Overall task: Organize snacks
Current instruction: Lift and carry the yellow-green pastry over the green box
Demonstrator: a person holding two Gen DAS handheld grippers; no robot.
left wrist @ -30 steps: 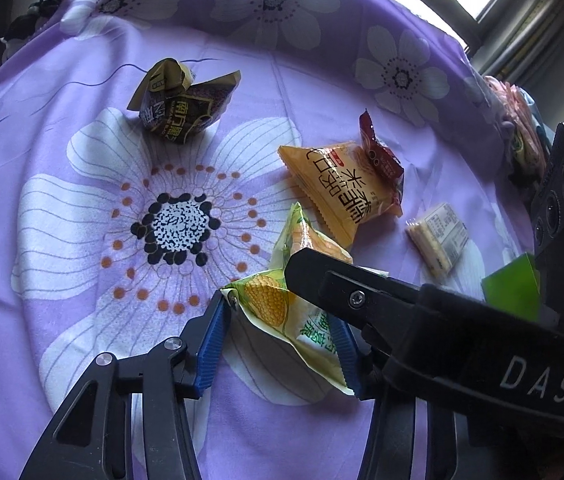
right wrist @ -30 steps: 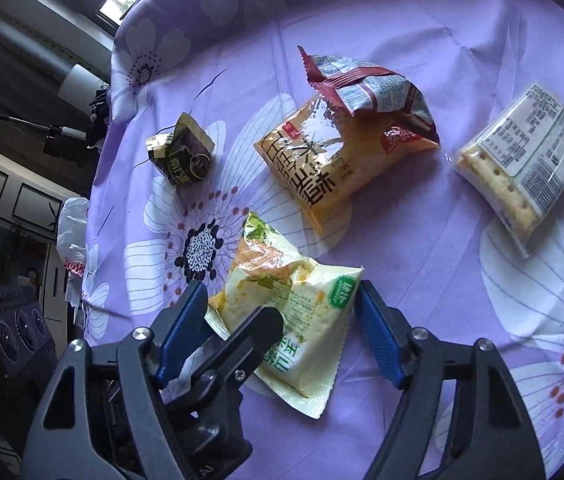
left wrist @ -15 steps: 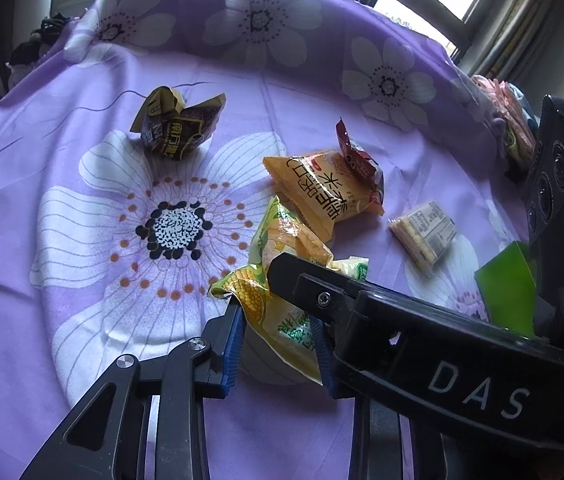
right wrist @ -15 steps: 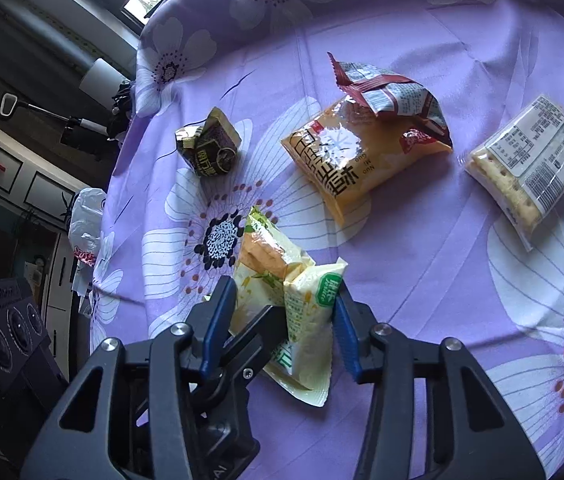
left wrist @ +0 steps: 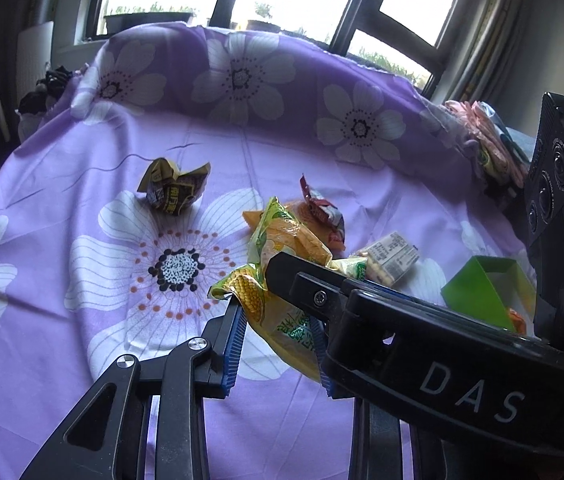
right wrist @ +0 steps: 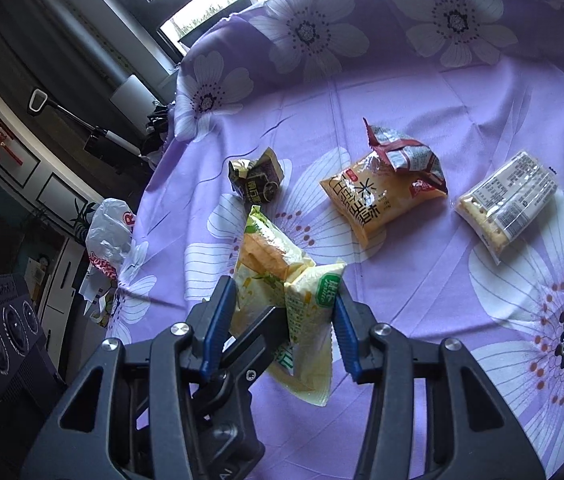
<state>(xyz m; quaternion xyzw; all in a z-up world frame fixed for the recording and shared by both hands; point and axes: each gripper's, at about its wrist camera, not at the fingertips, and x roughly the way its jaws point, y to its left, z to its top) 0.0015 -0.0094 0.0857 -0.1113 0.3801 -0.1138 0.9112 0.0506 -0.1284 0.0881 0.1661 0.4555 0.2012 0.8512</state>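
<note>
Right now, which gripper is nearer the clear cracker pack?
Right. The right gripper holds the yellow-green snack bag on the side facing the cracker pack; the left gripper grips its far side.

A: What hides the crinkled orange foil snack packet in the left wrist view?
B: The yellow-green corn-print plastic bag covers most of it.
A: The folded green paper box?
B: The black gripper body beside that bag cuts off its lower edge.
</note>
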